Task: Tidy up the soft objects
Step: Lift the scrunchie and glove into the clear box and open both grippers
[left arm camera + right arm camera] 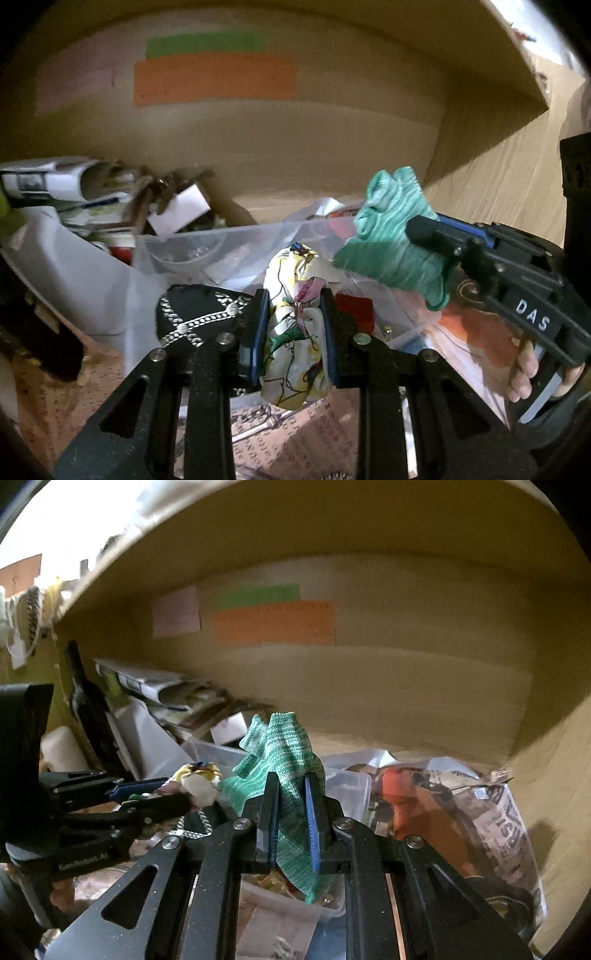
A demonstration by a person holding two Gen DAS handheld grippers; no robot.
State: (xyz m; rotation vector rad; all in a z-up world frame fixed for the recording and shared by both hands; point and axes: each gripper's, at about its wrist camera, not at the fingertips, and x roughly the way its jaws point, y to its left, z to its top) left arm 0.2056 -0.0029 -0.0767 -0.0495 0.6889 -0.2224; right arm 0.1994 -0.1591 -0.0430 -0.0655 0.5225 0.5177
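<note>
My left gripper (294, 295) is shut on a white floral cloth (295, 332), bunched between its blue pads, held above the clutter in a cardboard box. A black fabric with silver chain print (195, 314) lies just left of it. My right gripper (291, 779) is shut on a teal-green knitted cloth (280, 753), which sticks up above the fingers. In the left wrist view the right gripper (417, 229) comes in from the right with the green cloth (388, 240). In the right wrist view the left gripper (162, 794) sits at the left with the floral cloth (199, 779).
Both grippers are inside a large cardboard box (332, 147) with orange, green and pink patches on its back wall. Clear plastic containers (347, 782), a white container (74, 266), papers (74, 184) and a printed plastic bag (461, 805) fill the bottom.
</note>
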